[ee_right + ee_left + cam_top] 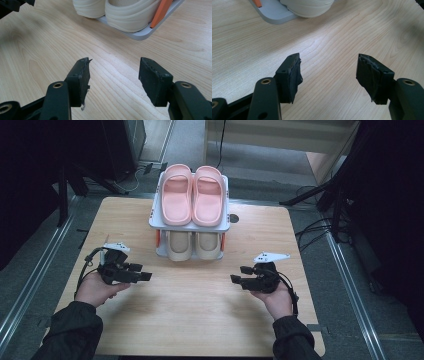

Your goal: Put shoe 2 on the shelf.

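Observation:
A grey two-tier shoe rack stands at the back middle of the wooden table. A pair of pink slippers lies on its top shelf, and a pair of cream slippers sits on the bottom shelf. My left gripper hovers low at the front left, pointing right, open and empty. My right gripper mirrors it at the front right, pointing left, open and empty. In the left gripper view my left gripper is over bare wood, with a cream slipper toe ahead. In the right gripper view my right gripper faces the cream slippers.
Orange posts join the rack's shelves above its grey base. A small round grommet sits in the tabletop right of the rack. Dark stands and cables surround the table. Bare wood stretches between the two grippers.

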{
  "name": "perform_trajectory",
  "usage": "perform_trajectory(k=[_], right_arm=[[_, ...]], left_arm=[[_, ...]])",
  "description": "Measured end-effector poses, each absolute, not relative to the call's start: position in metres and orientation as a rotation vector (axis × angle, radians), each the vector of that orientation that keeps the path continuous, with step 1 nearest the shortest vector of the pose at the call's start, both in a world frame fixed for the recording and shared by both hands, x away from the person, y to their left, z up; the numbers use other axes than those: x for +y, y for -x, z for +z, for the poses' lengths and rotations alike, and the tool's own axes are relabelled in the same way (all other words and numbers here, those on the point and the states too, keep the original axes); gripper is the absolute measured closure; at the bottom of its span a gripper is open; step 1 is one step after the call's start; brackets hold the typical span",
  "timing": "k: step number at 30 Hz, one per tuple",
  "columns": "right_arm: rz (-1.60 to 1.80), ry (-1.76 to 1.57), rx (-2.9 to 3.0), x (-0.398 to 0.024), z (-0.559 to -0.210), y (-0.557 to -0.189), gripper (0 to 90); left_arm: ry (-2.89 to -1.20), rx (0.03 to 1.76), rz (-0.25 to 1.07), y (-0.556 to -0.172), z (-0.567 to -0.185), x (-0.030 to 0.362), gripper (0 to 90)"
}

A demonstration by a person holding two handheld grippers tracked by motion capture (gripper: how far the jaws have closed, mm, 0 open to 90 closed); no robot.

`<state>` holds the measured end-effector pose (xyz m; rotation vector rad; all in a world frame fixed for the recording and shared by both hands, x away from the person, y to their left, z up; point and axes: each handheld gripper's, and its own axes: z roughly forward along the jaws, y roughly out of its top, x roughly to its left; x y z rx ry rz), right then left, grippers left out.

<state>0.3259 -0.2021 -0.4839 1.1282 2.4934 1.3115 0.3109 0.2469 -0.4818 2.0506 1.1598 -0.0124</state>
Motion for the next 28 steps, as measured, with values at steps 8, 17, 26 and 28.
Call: perform_trajectory(k=[8, 17, 26, 28], right_arm=[[1.309, -1.136, 2.494, -0.2034, -0.4847, -0.3270, 42.6], [1.301, -1.126, 2.506, -0.2012, -0.4857, -0.3266, 42.3], [1.307, -1.121, 2.505, -0.2007, -0.4861, -0.3274, 41.0], [1.309, -1.116, 2.504, -0.2011, -0.4860, -0.3276, 40.7]], left_arm=[[-2.058, 1.161, -0.012, -0.3114, -0.4826, 0.2467, 35.6], [-2.062, 1.160, -0.015, -0.3116, -0.4833, 0.2454, 35.1], [-2.091, 1.170, 0.018, -0.3132, -0.4891, 0.2419, 32.4], [-2.089, 1.183, 0.027, -0.3133, -0.4916, 0.2401, 28.0]])
